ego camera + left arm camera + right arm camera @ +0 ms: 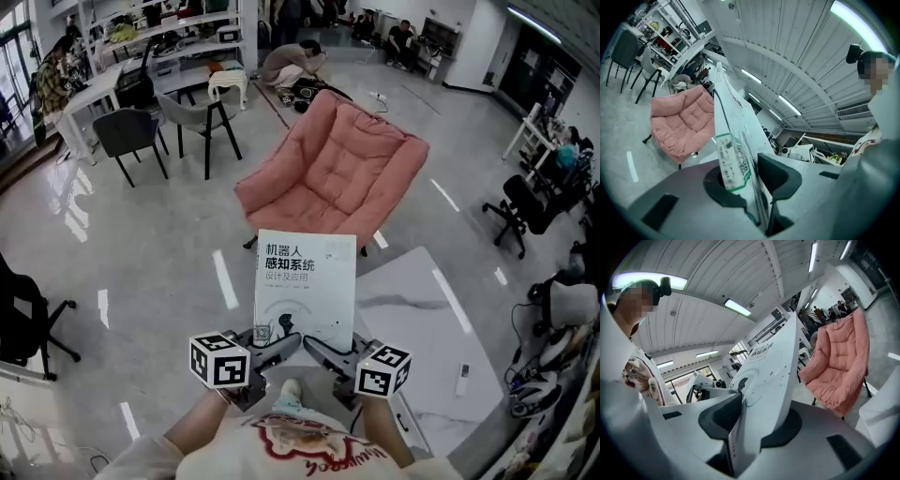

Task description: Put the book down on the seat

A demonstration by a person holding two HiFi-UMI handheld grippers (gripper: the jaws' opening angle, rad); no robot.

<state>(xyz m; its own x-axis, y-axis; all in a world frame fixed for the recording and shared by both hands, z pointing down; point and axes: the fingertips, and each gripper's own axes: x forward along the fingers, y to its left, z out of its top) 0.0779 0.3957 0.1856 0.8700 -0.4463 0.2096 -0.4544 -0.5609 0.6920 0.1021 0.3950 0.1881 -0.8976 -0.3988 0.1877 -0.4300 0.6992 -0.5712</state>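
Observation:
A white book (306, 286) with dark print on its cover is held out flat in front of me, above the floor. My left gripper (281, 349) is shut on its near left corner and my right gripper (323, 353) is shut on its near right corner. In the left gripper view the book (736, 136) stands edge-on between the jaws, in the right gripper view the book's cover (771, 366) fills the middle. The pink padded seat (333, 169) stands on the floor ahead of the book, some way off; the same seat (682, 119) (841, 364) shows in both gripper views.
A white marble-look table (427, 328) lies to the right below the book. Dark chairs (131, 136) and a white desk (94, 89) stand at the back left, an office chair (520, 211) at the right. A person (291, 61) crouches on the floor behind the seat.

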